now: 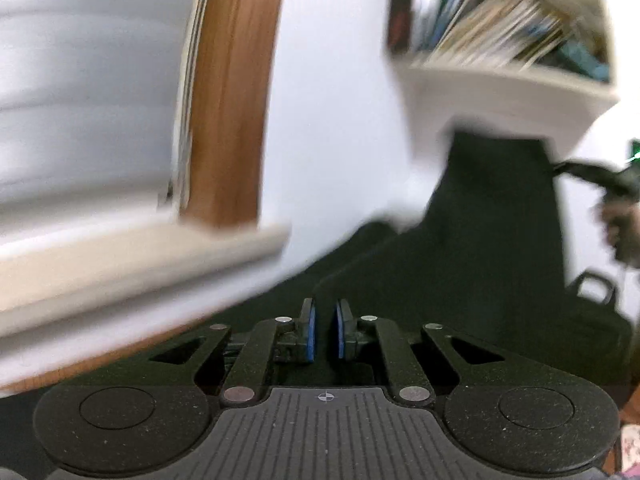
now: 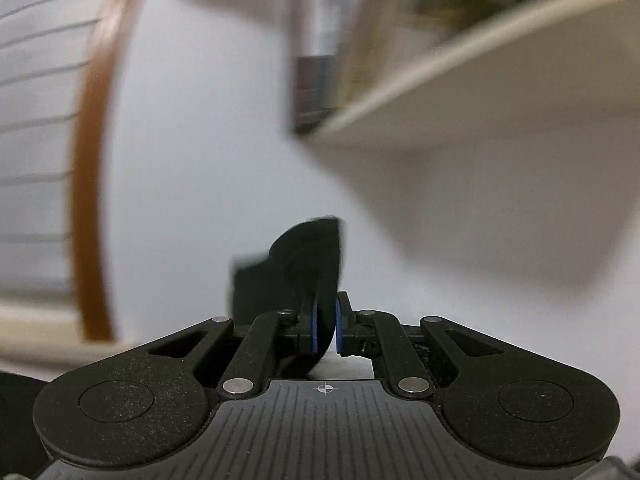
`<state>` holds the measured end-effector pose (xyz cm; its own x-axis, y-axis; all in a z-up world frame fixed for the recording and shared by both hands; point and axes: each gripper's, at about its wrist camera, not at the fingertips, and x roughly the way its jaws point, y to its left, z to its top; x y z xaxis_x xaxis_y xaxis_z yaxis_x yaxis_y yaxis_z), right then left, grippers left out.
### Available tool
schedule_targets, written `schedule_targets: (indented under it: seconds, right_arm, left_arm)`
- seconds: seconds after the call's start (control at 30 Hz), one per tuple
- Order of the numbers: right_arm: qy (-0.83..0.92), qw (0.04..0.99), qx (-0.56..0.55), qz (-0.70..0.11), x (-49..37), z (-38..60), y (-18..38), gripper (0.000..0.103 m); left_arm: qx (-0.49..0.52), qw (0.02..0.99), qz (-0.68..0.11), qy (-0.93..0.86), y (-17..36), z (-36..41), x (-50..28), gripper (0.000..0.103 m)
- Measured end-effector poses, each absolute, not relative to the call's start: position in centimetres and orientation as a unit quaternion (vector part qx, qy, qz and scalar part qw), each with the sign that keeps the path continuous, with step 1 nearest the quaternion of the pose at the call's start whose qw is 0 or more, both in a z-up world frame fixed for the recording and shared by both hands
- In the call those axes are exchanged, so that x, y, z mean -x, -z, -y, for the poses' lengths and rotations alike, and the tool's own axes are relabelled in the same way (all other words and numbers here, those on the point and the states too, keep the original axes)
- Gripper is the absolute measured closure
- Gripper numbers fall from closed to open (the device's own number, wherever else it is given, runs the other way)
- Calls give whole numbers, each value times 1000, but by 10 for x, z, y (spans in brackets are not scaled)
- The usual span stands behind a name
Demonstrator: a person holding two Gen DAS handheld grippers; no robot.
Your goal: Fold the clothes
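Both views heavily motion-blurred. R gripper (image 2: 325,330): I've got the jaws pinched tight on a fold of the dark garment (image 2: 304,268); cloth sticks up past the blue pads (image 2: 315,330) and hangs on the left of them. Behind it white wall, a cream shelf (image 2: 460,92) w/ books upper right, wood-trimmed window frame (image 2: 86,200) on the left. L gripper (image 1: 325,330): jaws nearly together, narrow slit between pads, dark cloth fills the view right behind and under them; can't tell if fabric is actually caught in the slit. From L cam the garment (image 1: 480,260) hangs as a wide dark sheet up to the right, where a hand (image 1: 622,232) w/ the other gripper holds its far end, near the bookshelf (image 1: 512,40).
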<state>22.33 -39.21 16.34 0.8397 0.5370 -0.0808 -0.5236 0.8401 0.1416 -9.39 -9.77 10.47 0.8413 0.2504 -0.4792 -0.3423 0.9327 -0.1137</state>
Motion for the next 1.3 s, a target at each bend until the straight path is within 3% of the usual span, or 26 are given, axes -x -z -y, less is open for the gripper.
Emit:
schedule_targets:
  seconds: [0.03,0.07,0.13,0.17,0.23,0.3,0.53,0.77,0.9,1.03,1.17,1.3]
  right_arm:
    - [-255,958,-79,-100,-242,401,-153,85]
    - [-232,956,-90,-157,-264,405,-137,69]
    - [-175,955,-91,-222,-288,413,-101,66]
    - [-168,956,-95,-222,-289,418,-87,65]
    - [-187,949,-110,-230,-288,422,-68,56]
    - [-210,942,-108,-239,-283,418,-52,50]
    - [-290,931,-33,-219,-245,355,-33,48]
    - [-236,928,-97,-272,-283,367,3,49]
    - [-243,928,-133,-248,-295,371,11,53]
    - [-220,946,-93,-218,-298,357,8,55]
    - [-197,963,-29,-180,-291,341,8,76]
    - [-187,969,27,-160,-281,330,4,73]
  left_arm:
    - [95,945,-271,-157,-91,94,81,79]
    - [84,934,-306,-162,-76,92,68,75]
    - [70,932,-314,-168,-63,96,63,67]
    - [76,935,-305,-163,-60,98,65,50]
    - [92,938,-292,-163,-61,98,68,30]
    - [94,939,-286,-167,-64,99,70,30]
    - [71,939,-283,-182,-63,107,70,25]
    - [84,942,-273,-176,-41,108,79,25]
    - [96,942,-272,-173,-38,105,81,25]
    - [97,941,-276,-171,-37,105,81,24]
    - [99,940,-279,-171,-37,105,81,23]
    - [96,938,-286,-170,-36,106,79,23]
